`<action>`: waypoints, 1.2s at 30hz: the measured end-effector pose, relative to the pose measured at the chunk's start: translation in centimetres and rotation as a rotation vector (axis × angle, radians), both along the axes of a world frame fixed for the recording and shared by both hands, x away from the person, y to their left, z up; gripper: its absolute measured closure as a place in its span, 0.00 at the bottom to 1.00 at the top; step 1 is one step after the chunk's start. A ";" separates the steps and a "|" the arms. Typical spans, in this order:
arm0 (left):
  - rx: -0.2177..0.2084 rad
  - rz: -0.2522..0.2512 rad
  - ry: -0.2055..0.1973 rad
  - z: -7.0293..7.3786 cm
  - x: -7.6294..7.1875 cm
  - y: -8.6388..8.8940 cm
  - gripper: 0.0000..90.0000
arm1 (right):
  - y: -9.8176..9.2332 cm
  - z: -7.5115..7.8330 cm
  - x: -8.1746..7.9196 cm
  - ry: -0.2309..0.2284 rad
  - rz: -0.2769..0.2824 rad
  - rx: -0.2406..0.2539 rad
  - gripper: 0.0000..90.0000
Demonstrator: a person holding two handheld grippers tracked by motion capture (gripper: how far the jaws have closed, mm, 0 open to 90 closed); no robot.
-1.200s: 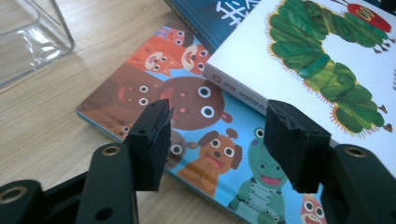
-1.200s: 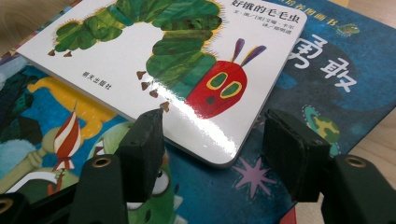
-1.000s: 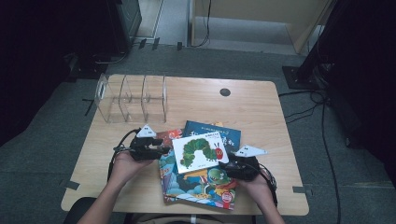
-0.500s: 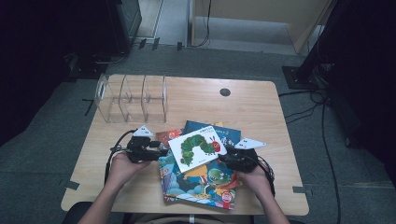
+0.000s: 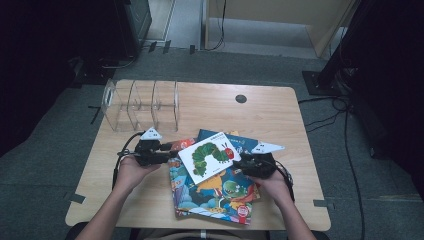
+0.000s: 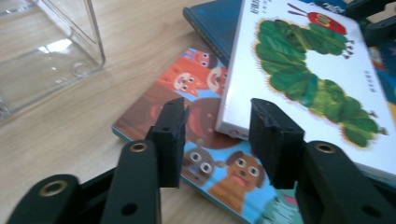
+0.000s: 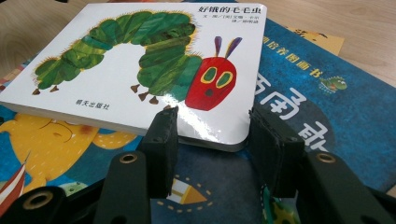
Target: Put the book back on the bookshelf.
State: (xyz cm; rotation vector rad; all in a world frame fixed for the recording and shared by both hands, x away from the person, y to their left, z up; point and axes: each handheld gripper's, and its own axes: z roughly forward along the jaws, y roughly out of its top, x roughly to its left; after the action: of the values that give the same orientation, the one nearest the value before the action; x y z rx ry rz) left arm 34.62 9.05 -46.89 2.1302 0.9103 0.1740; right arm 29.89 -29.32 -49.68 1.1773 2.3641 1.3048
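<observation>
Left gripper [image 6: 217,135] jaws apart at caterpillar book [image 6: 308,79] corner | right gripper [image 7: 210,149] jaws apart at opposite edge | book tops stack mid-worktop [image 5: 300,120] | clear divider rack [image 5: 142,105] at far-left corner, compartments bare | right gripper view shows cover title

Right gripper [image 7: 210,140] jaws apart, straddling near edge of caterpillar book [image 7: 140,60], perhaps touching; dark-blue book [image 7: 327,121] beneath.

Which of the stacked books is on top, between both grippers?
The white caterpillar book. It lies on top of the pile, over the dark blue book and the animal-faces book, which are both partly covered by it.
</observation>
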 end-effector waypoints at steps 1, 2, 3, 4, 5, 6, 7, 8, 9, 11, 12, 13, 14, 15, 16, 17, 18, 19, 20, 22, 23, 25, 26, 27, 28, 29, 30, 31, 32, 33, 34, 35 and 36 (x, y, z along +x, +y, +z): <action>-0.002 0.011 -0.002 -0.1 0.2 0.0 0.62 | 0.0 0.0 0.2 -0.001 0.006 0.001 0.59; -0.002 0.011 -0.002 -0.1 0.2 0.0 0.62 | 0.0 0.0 0.2 -0.001 0.006 0.001 0.59; -0.005 0.024 -0.001 -0.1 0.5 0.1 0.65 | 0.0 -0.1 0.4 -0.006 0.014 0.006 0.59; -0.005 0.024 -0.001 -0.1 0.5 0.1 0.67 | 0.0 -0.1 0.4 -0.006 0.014 0.006 0.59; 0.005 0.029 -0.013 -0.2 0.6 0.1 0.70 | 0.0 -0.2 0.7 -0.011 0.020 0.010 0.59; 0.012 0.030 -0.026 -0.2 0.6 0.1 0.71 | 0.1 -0.1 0.7 -0.008 0.021 0.011 0.59; 0.012 0.030 -0.026 -0.2 0.6 0.1 0.73 | 0.1 -0.1 0.8 -0.006 0.023 0.010 0.59; 0.015 0.031 -0.035 -0.2 0.6 0.1 0.76 | 0.1 -0.1 0.8 -0.006 0.023 0.010 0.59; 0.002 0.029 -0.026 -0.4 0.9 0.1 0.78 | 0.1 -0.1 0.8 -0.010 0.024 0.008 0.59; -0.007 0.033 -0.014 -0.8 1.2 0.0 0.81 | 0.1 -0.1 0.7 -0.007 0.024 0.003 0.59; -0.007 0.033 -0.014 -0.8 1.2 0.0 0.82 | 0.1 -0.1 0.7 -0.007 0.024 0.003 0.59; -0.006 0.026 0.006 -1.1 1.4 -0.2 0.83 | 0.1 -0.1 0.8 -0.008 0.026 0.003 0.58; -0.006 0.026 0.006 -1.1 1.4 -0.2 0.83 | 0.1 -0.1 0.8 -0.008 0.026 0.003 0.58; -0.003 0.022 0.014 -1.2 1.5 -0.3 0.83 | 0.1 -0.1 0.8 -0.010 0.027 0.000 0.58; -0.008 0.009 0.031 -1.3 1.4 -0.4 0.83 | 0.2 0.0 0.8 -0.011 0.029 -0.007 0.57; -0.002 0.011 0.028 -1.2 1.4 -0.4 0.83 | 0.2 0.0 0.8 -0.012 0.030 -0.007 0.57; -0.001 0.012 0.027 -1.2 1.3 -0.4 0.83 | 0.3 0.0 0.8 -0.010 0.028 -0.006 0.57; -0.001 0.012 0.027 -1.2 1.3 -0.4 0.84 | 0.3 0.0 0.8 -0.010 0.028 -0.006 0.57; -0.007 0.014 0.033 -1.2 1.3 -0.4 0.85 | 0.4 0.0 0.7 -0.008 0.025 -0.007 0.56; -0.020 0.016 0.061 -1.4 1.3 -0.3 0.86 | 0.6 0.0 0.6 -0.008 0.023 -0.014 0.56; 0.008 0.004 0.078 -1.6 1.2 -0.4 0.86 | 0.7 0.0 0.6 -0.008 0.026 -0.013 0.56; 0.025 -0.001 0.087 -1.7 1.0 -0.5 0.86 | 0.9 0.0 0.6 -0.012 0.032 -0.009 0.56; 0.034 -0.013 0.097 -1.6 0.5 -0.5 0.87 | 1.0 0.0 0.6 -0.009 0.037 -0.012 0.56; 0.034 -0.013 0.097 -1.6 0.5 -0.5 0.86 | 1.0 0.0 0.6 -0.009 0.037 -0.012 0.56; 0.059 -0.024 0.107 -1.3 -0.1 -0.4 0.86 | 1.1 0.0 0.5 -0.013 0.043 -0.011 0.56; 0.059 -0.024 0.107 -1.3 -0.1 -0.4 0.85 | 1.1 0.0 0.5 -0.013 0.043 -0.011 0.56; 0.055 -0.025 0.108 -1.2 -0.4 -0.4 0.85 | 1.2 0.0 0.5 -0.013 0.044 -0.009 0.56; 0.058 -0.029 0.106 -1.1 -0.6 -0.3 0.84 | 1.4 0.0 0.5 -0.014 0.048 -0.010 0.56; 0.061 -0.030 0.114 -1.1 -0.8 -0.2 0.84 | 1.4 0.0 0.5 -0.014 0.048 -0.010 0.56; 0.063 -0.032 0.126 -1.1 -0.9 0.0 0.82 | 1.6 0.0 0.6 -0.014 0.047 -0.009 0.57; 0.063 -0.032 0.126 -1.1 -0.9 0.0 0.82 | 1.6 0.0 0.6 -0.014 0.047 -0.009 0.57; 0.054 -0.028 0.139 -1.1 -0.9 0.3 0.82 | 1.8 0.0 0.8 -0.012 0.047 -0.007 0.57; 0.043 -0.026 0.143 -1.1 -1.0 0.4 0.82 | 1.8 0.0 0.8 -0.013 0.047 -0.007 0.57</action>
State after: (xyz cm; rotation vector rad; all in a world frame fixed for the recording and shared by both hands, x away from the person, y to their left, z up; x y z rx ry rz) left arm 33.63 9.47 -47.96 2.2152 0.9686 0.0281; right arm 30.67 -27.51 -49.72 1.1144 2.3990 1.3137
